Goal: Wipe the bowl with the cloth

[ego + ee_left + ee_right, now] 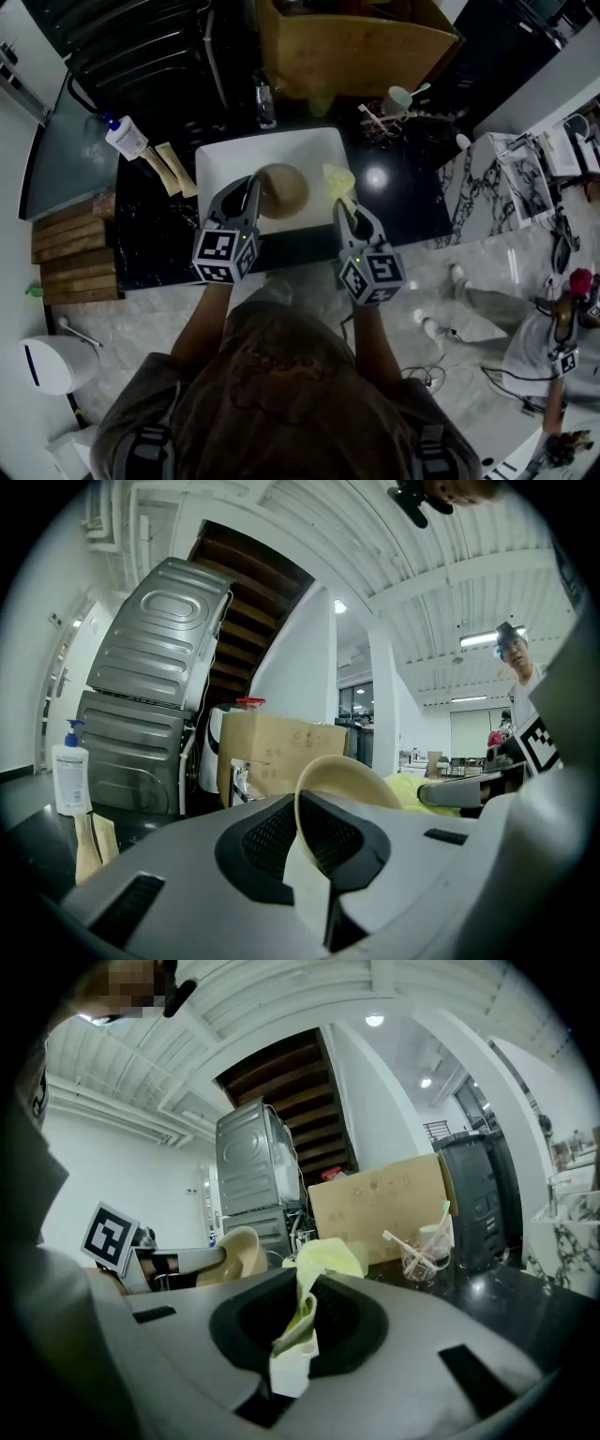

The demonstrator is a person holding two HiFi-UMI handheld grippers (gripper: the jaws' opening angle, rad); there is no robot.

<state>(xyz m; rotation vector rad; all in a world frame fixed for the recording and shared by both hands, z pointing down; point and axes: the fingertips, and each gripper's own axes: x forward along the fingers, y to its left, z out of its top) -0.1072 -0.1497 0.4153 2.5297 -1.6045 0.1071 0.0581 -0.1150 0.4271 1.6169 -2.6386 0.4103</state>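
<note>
Inspector: Bowl [284, 190] position?

Assessor: It is tilted above the white tray [225, 155], its rim pinched in the left gripper [255, 190].

Inspector: Cloth [339, 180]?

Assessor: It is clamped in the right gripper [346, 212], just right of the bowl, apparently not touching. Judged next move: the cloth goes leftward.

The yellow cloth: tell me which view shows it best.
The right gripper view: the cloth sits central, pinched in the right gripper. The head view shows it small beside the bowl; the left gripper view, only a sliver.
</note>
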